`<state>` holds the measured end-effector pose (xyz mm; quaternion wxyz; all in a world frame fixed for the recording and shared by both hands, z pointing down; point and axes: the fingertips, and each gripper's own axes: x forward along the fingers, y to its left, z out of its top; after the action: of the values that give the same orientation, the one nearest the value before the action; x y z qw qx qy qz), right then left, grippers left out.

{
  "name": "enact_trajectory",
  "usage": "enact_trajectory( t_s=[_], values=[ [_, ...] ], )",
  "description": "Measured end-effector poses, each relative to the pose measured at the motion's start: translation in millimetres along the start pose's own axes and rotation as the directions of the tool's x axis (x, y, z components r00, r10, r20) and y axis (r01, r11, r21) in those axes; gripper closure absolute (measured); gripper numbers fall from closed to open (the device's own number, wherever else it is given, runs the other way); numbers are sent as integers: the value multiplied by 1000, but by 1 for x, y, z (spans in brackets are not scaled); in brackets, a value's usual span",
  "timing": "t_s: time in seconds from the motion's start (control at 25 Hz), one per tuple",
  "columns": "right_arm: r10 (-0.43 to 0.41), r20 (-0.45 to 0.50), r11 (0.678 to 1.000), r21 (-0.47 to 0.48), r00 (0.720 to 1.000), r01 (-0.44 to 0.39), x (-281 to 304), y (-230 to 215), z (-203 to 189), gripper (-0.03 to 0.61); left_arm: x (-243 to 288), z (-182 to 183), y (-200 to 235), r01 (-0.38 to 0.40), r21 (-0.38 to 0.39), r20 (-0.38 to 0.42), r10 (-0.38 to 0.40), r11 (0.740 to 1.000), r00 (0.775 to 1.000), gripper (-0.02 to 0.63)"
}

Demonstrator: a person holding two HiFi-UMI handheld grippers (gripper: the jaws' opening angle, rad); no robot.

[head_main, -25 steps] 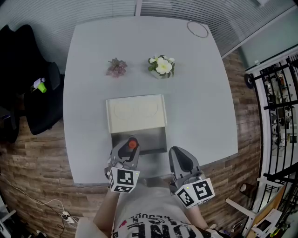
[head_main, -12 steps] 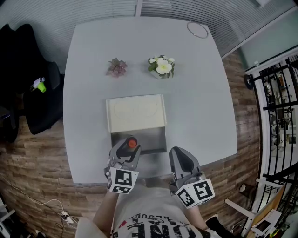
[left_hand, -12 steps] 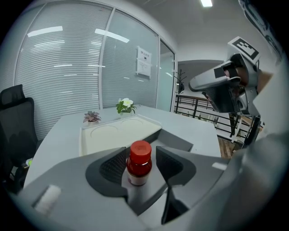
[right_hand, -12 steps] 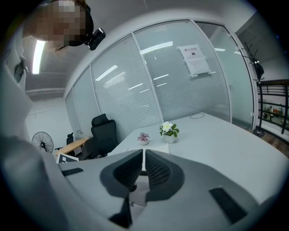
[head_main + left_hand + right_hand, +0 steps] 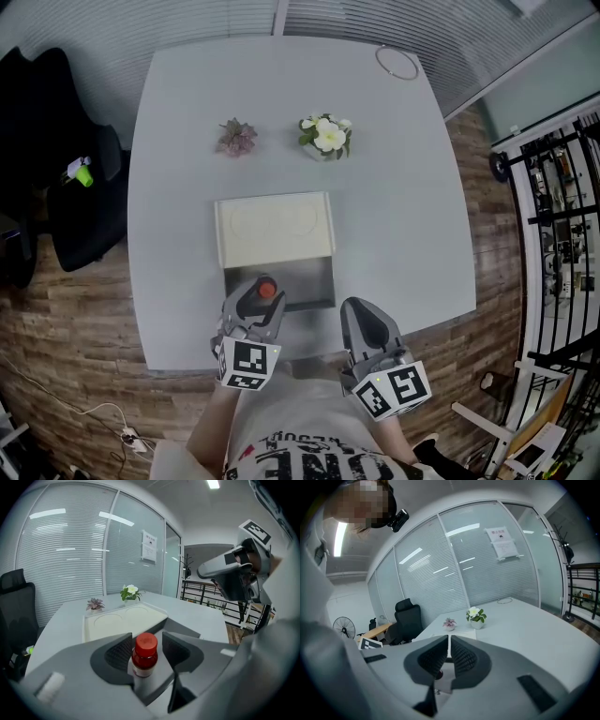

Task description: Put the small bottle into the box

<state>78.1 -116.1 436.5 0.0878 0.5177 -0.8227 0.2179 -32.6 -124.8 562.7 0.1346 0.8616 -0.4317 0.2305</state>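
The small bottle (image 5: pixel 145 662) stands upright, long axis vertical, red cap up, in the open grey end of the box (image 5: pixel 309 281) on the surface (image 5: pixel 394 216). The left claw (image 5: pixel 147 649) has just been opening and flanks it, pads clear. The right claw (image 5: pixel 449 656) is pressed together, empty.

A white ceiling strip lamp (image 5: pixel 213 483) gives cool, even light, streaking glare across the blind-lined glass wall (image 5: pixel 65 550). Shadows on the pale grey desk (image 5: pixel 394 216) are soft. Fisheye bending and dark corners frame every view.
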Motion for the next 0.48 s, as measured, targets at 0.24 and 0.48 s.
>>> enact_trajectory(
  t_s=[0.24, 0.48],
  values=[
    [-5, 6, 1000, -2, 1000, 5, -3, 2, 2, 552, -9, 16, 1, 1, -6, 37, -1, 1000, 999, 411],
    [-13, 17, 1000, -6, 1000, 13, -8, 8, 2, 552, -23, 36, 5, -11, 4, 97, 11, 1000, 995, 425]
  ],
)
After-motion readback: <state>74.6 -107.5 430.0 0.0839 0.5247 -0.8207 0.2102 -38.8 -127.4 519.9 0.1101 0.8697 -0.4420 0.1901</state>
